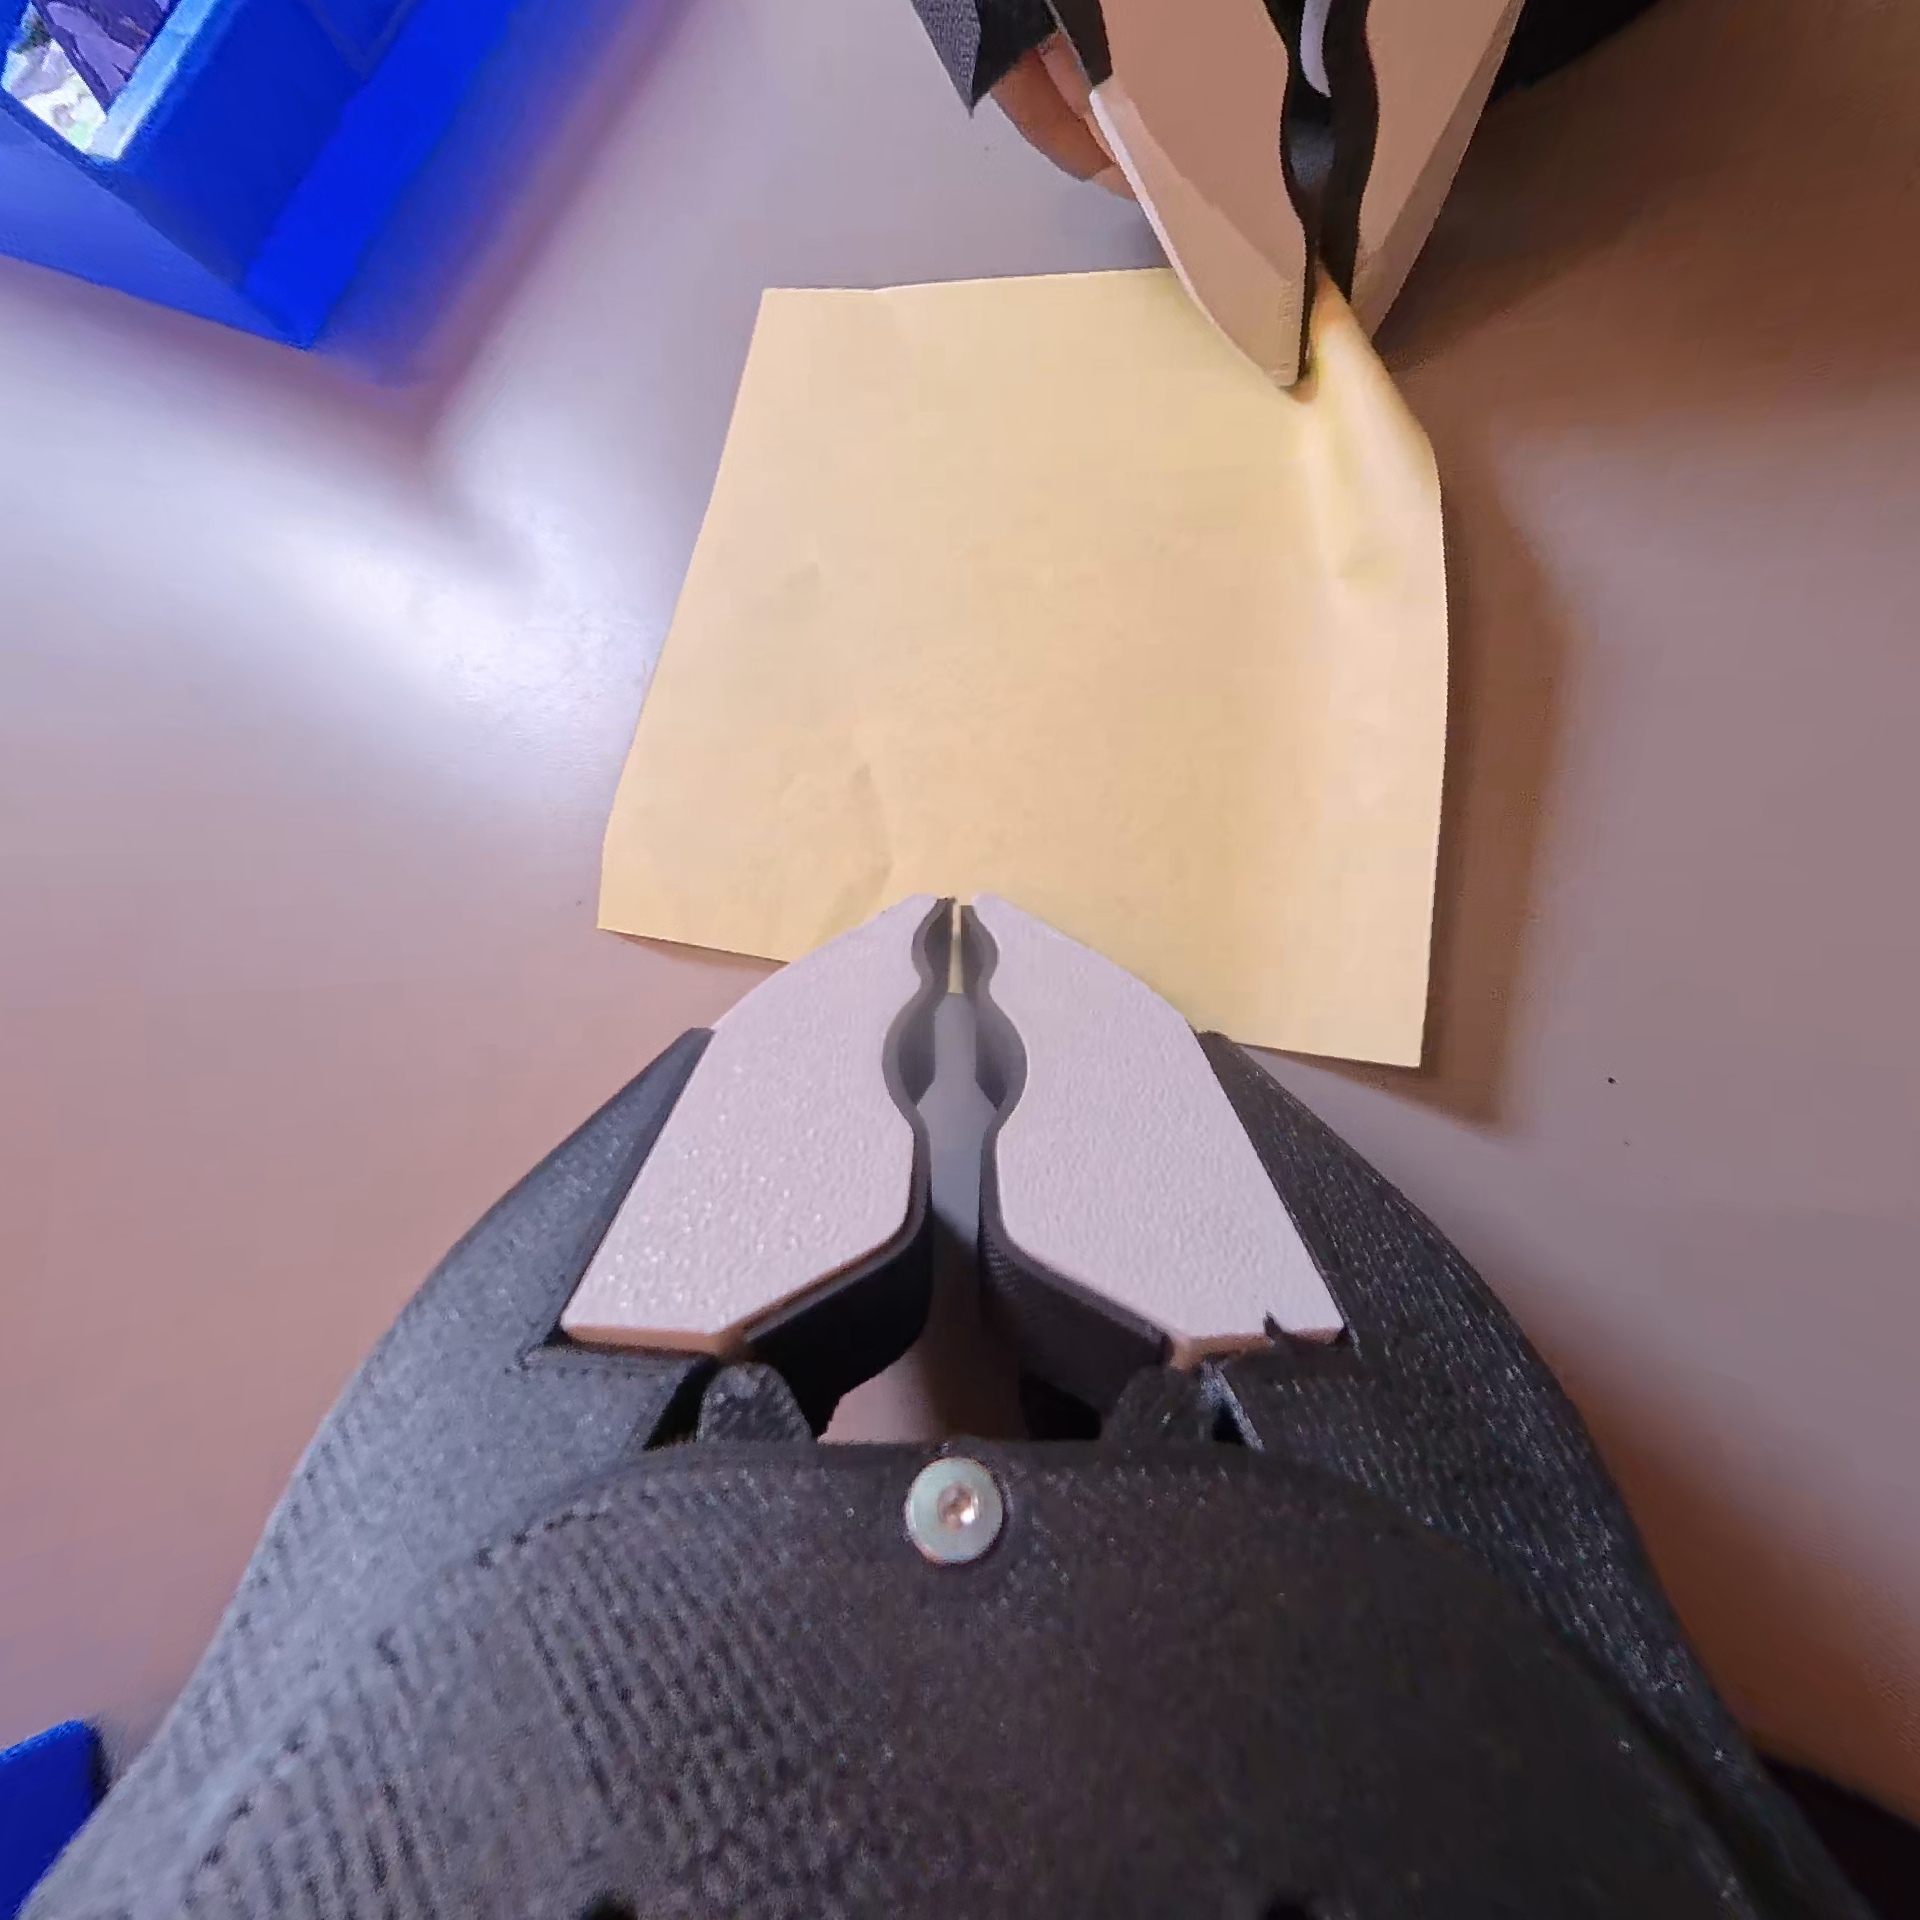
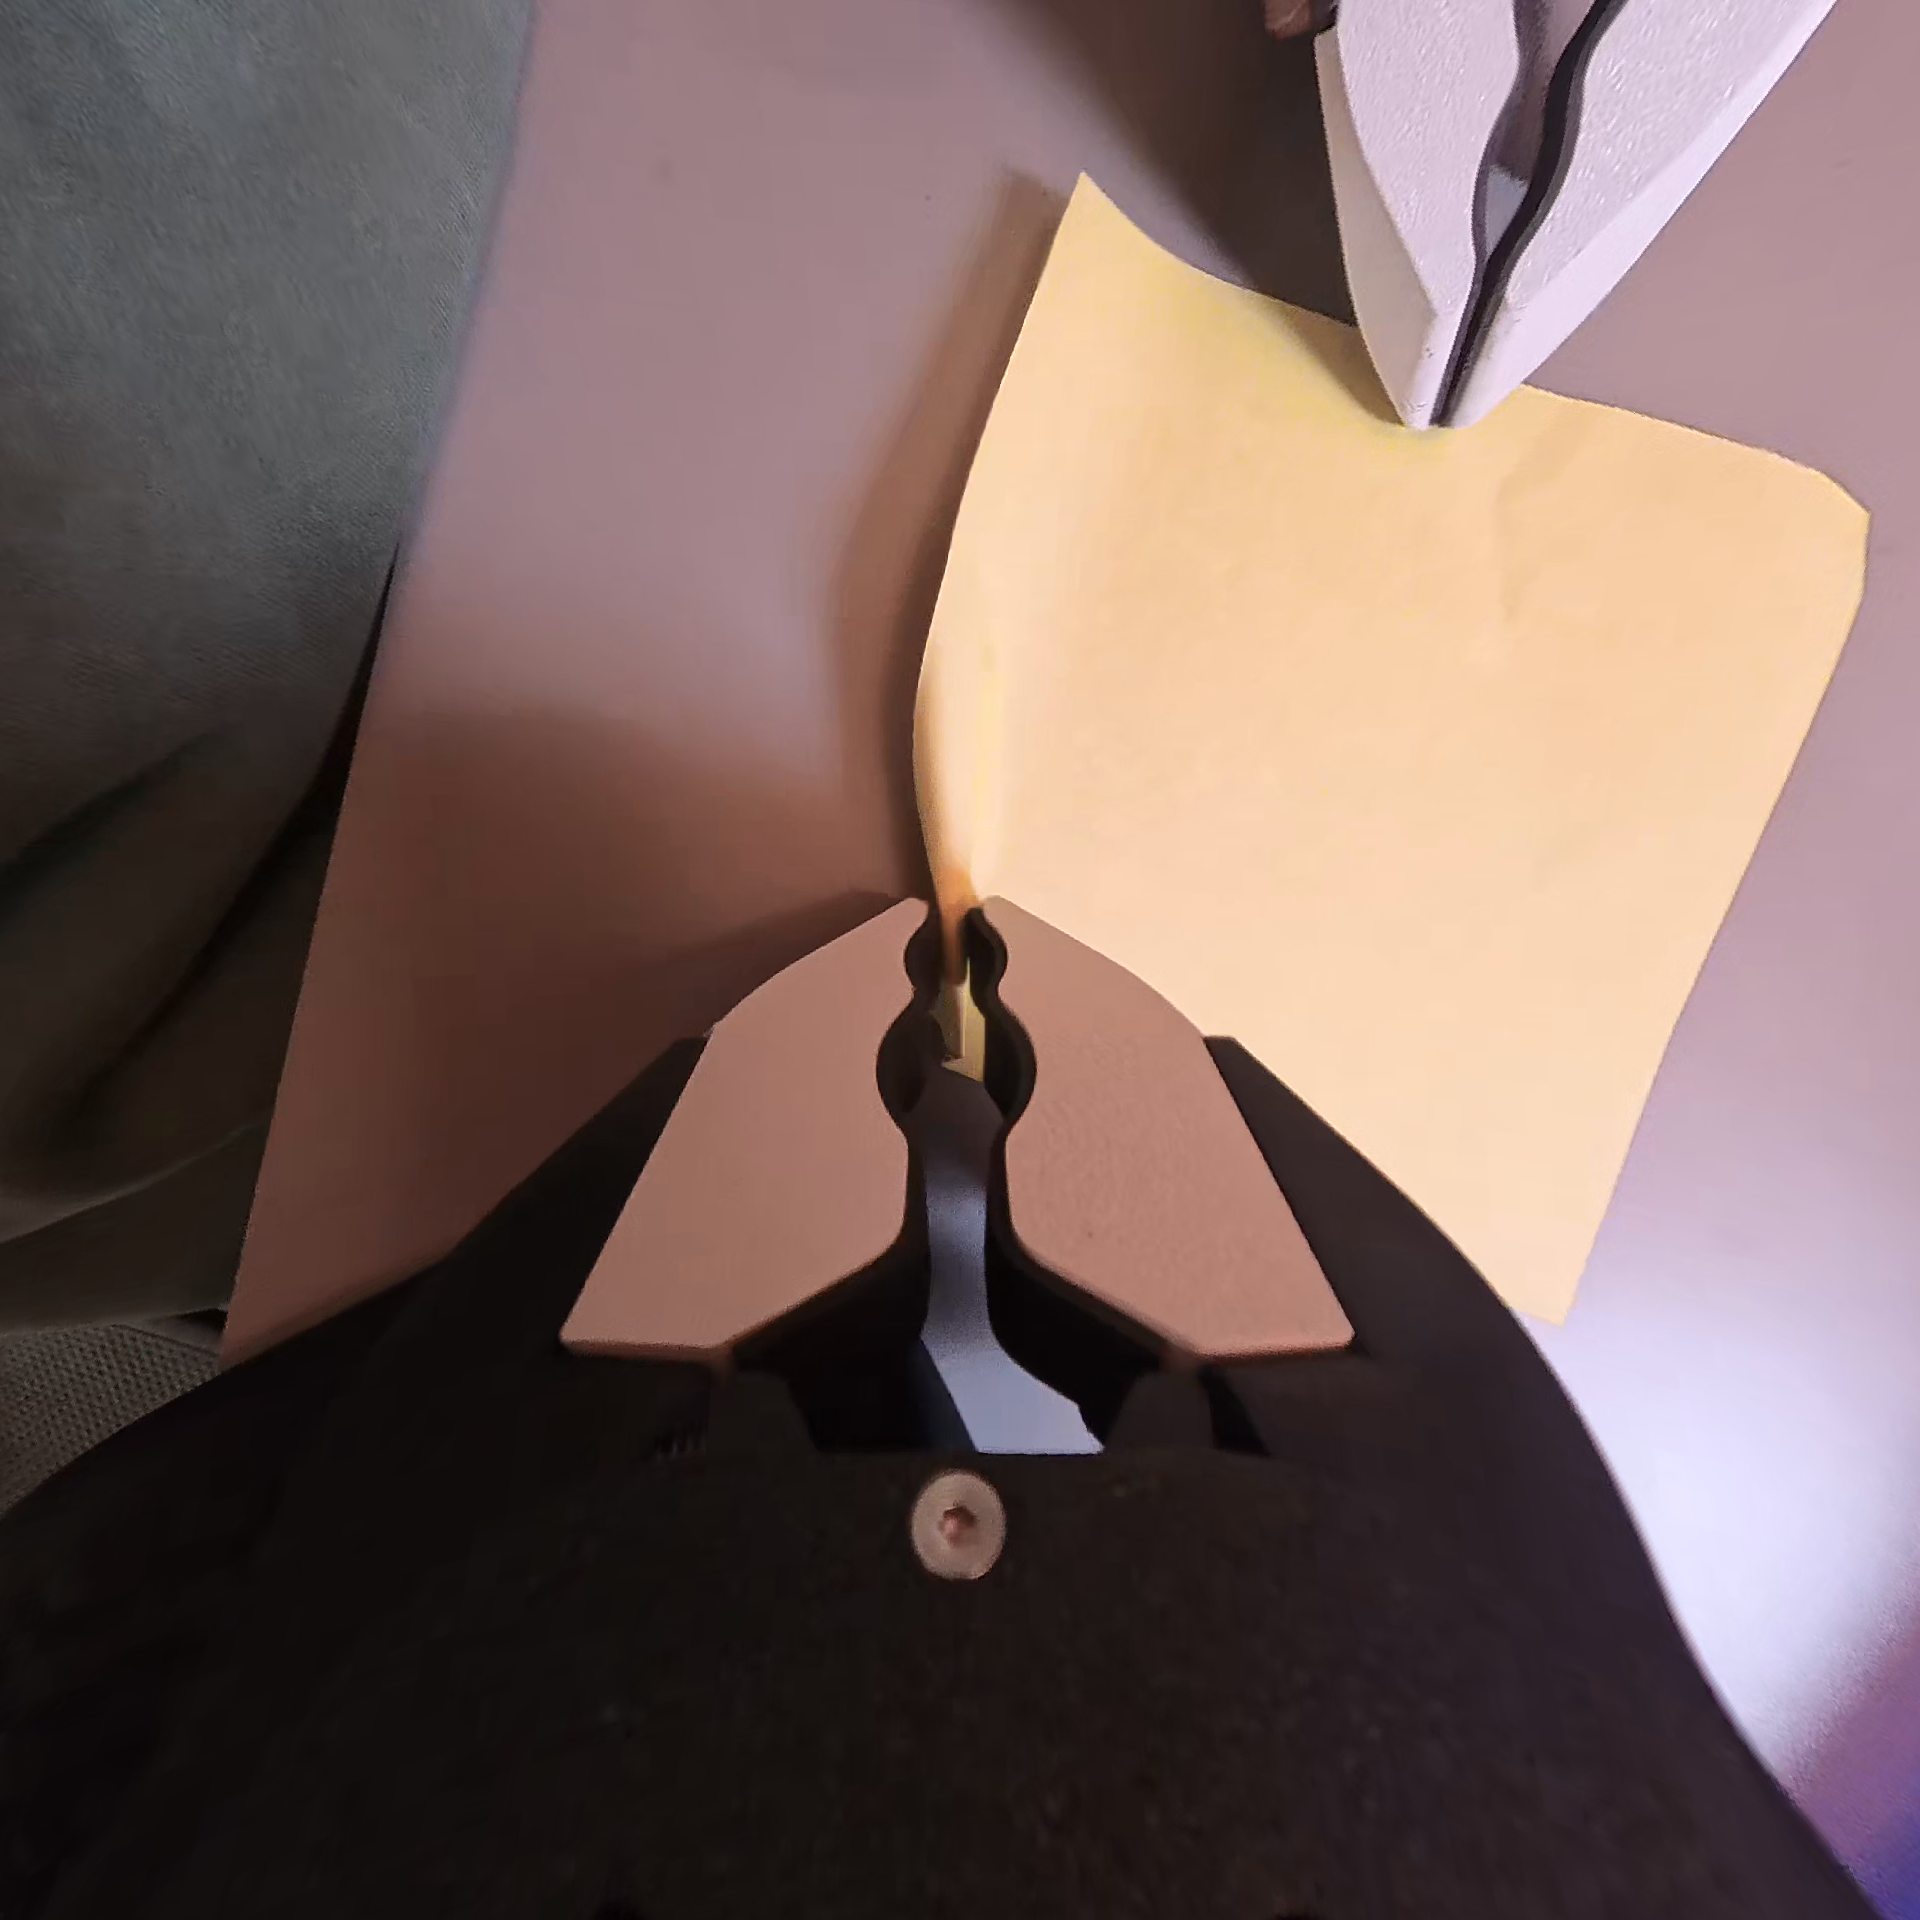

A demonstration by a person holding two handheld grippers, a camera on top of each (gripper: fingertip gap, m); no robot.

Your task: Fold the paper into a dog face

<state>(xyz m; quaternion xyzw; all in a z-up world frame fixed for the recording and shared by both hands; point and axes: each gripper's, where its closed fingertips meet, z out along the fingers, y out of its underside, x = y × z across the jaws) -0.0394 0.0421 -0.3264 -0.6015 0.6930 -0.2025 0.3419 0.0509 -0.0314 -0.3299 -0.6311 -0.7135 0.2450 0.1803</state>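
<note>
Beige table (image 1: 312,831) carries my yellow paper (image 1: 1039,675), away from its edges. My left gripper (image 1: 958,914) pinches one paper edge; my right gripper (image 2: 948,920) clamps a lifted corner opposite.

Your blue bin (image 1: 197,156), far left, is cut by the frame edge; contents blurred. Paper (image 1: 1039,665) near edge is hidden under your left gripper (image 1: 958,914). Grey-green cloth (image 2: 187,520) runs off frame.
</note>
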